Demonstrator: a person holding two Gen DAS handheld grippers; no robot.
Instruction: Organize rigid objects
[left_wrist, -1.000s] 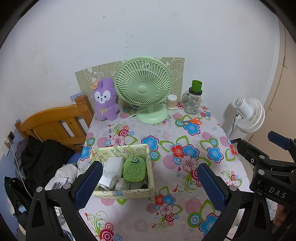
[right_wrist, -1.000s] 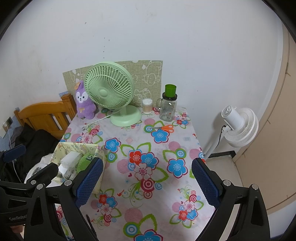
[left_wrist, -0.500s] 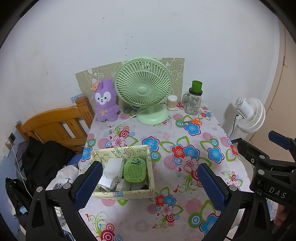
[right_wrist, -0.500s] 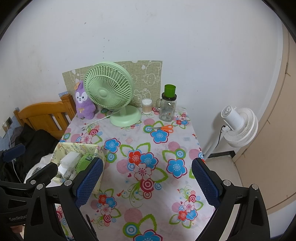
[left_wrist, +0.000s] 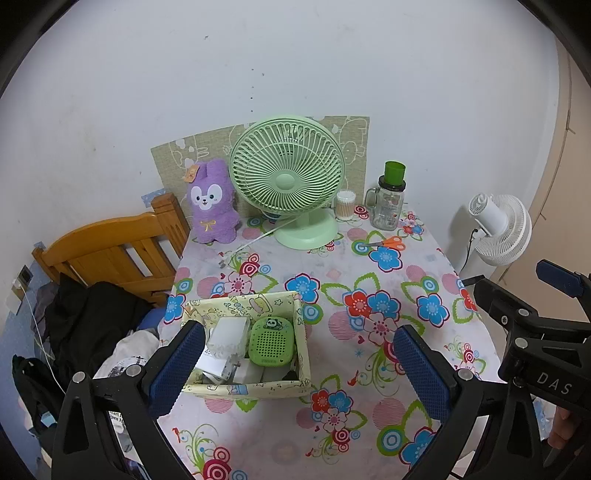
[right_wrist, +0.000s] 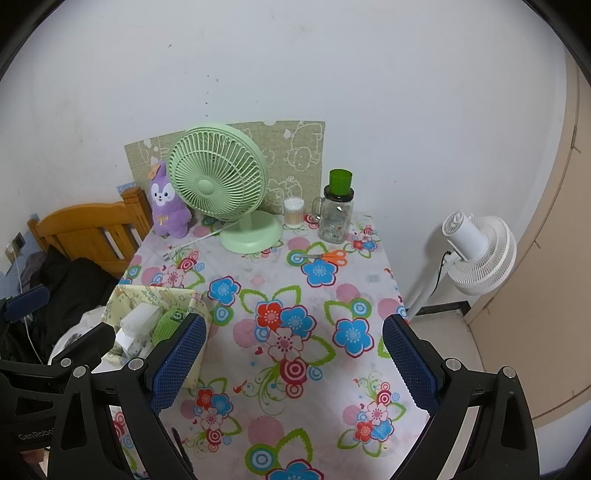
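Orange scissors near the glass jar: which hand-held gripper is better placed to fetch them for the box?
Right, probably. The scissors lie toward the table's right side, ahead of the open right hand-held gripper. The left hand-held gripper, also open, hangs over the box at the left edge.
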